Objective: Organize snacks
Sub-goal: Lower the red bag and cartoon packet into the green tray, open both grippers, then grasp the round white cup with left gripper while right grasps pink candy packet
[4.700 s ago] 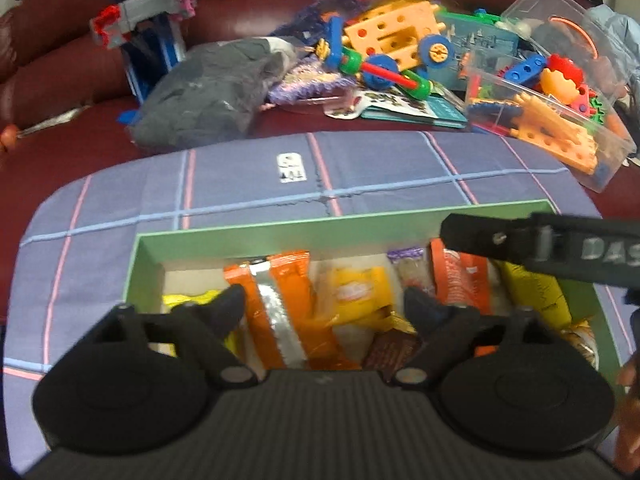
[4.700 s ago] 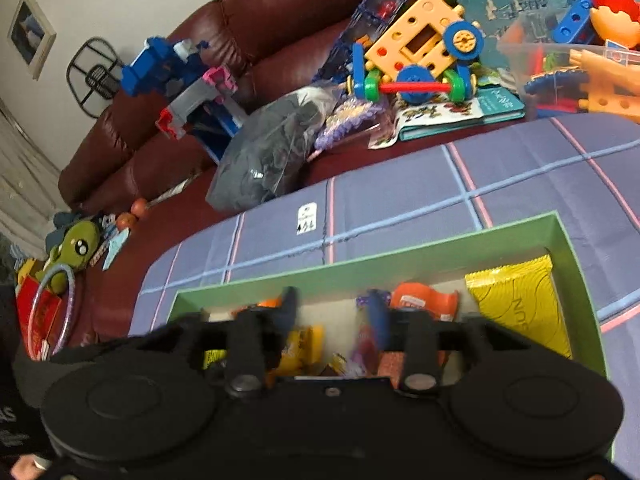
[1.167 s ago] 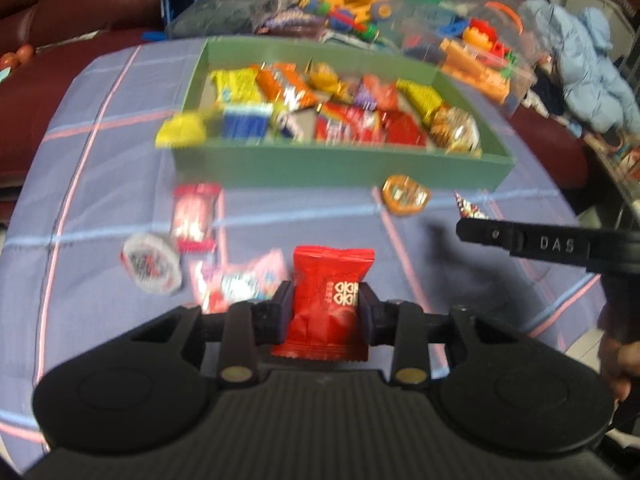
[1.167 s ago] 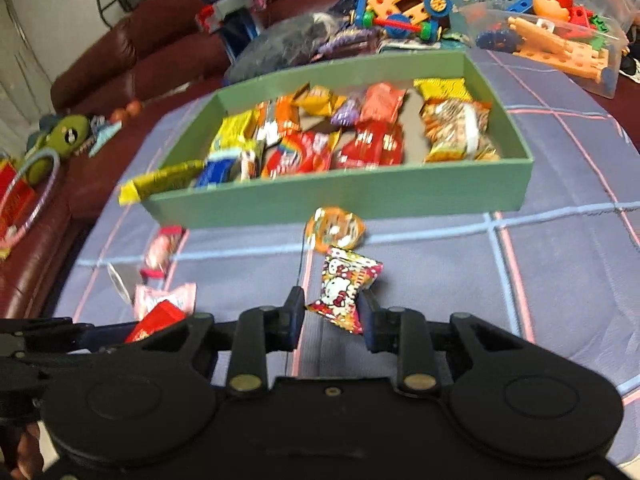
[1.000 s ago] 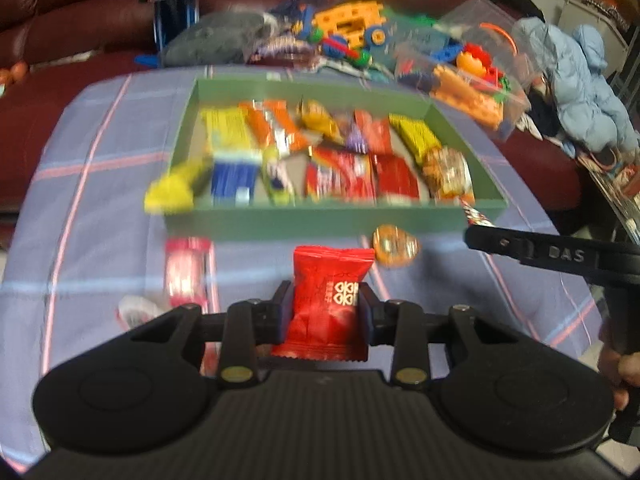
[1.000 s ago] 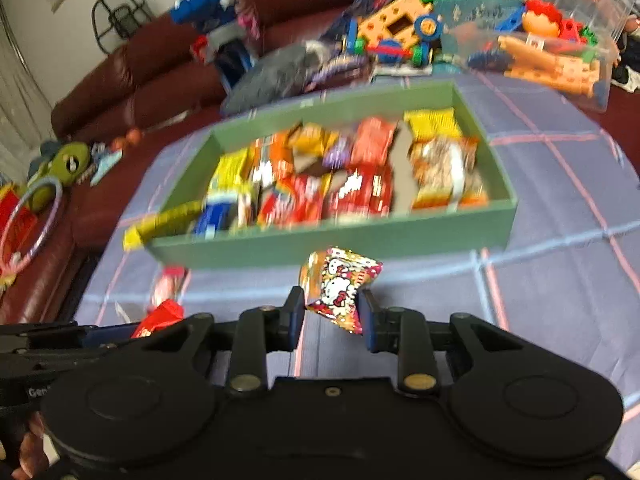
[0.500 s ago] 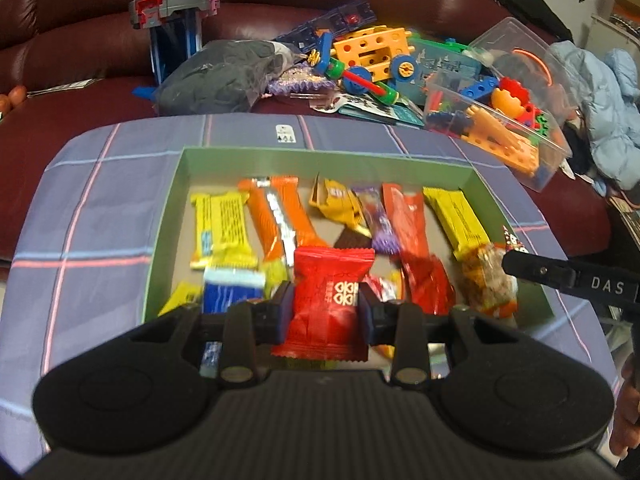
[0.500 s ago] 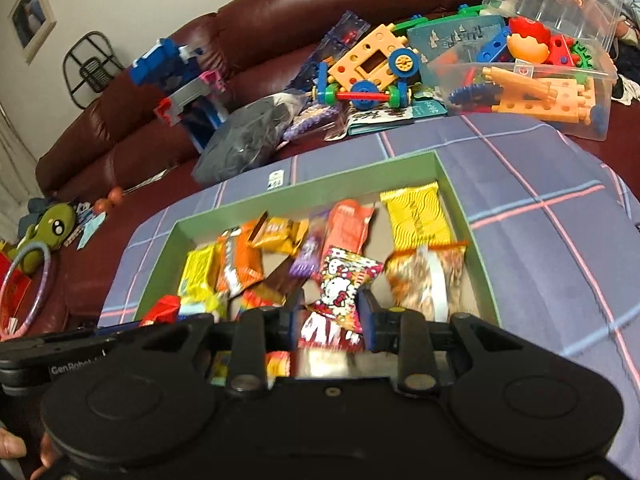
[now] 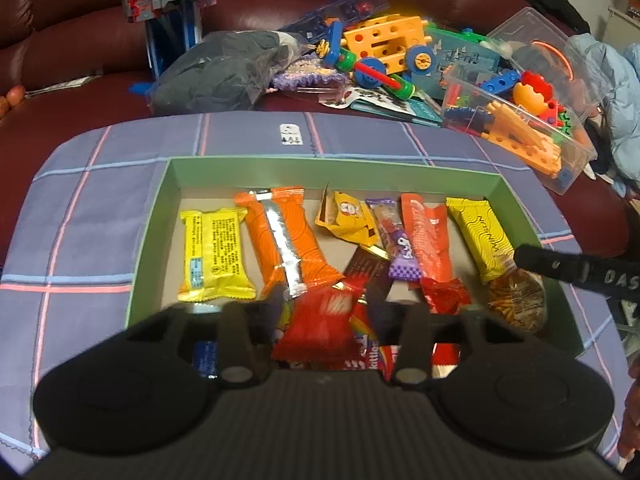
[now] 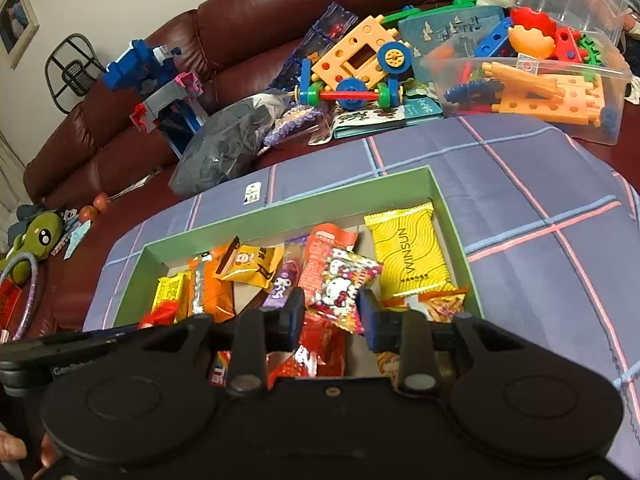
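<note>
A green box [image 9: 360,164] on the checked cloth holds several snack packets. My left gripper [image 9: 326,308] hovers over the box's near side. Its jaws are opening, and a red packet [image 9: 320,324] hangs blurred and loose between them, clear of the pads. In the right wrist view my right gripper [image 10: 332,312] is over the box's [image 10: 280,208] near right part. Its jaws are starting to open, with a Hello Kitty packet [image 10: 340,284] still caught between the pads. Each gripper shows at the edge of the other's view: the right gripper [image 9: 580,272], the left gripper [image 10: 80,348].
Behind the box, a clear bin of plastic toys [image 9: 520,112], an orange toy car [image 9: 380,44], a grey bag [image 9: 224,68] and a blue toy tower [image 9: 172,12] lie on the dark red sofa. Checked cloth [image 9: 80,220] surrounds the box. A hand [image 9: 632,420] shows at the right edge.
Both grippers carried their packets forward from over the cloth to over the box. The left jaws spread and the red packet slipped lower. The right jaws widened slightly.
</note>
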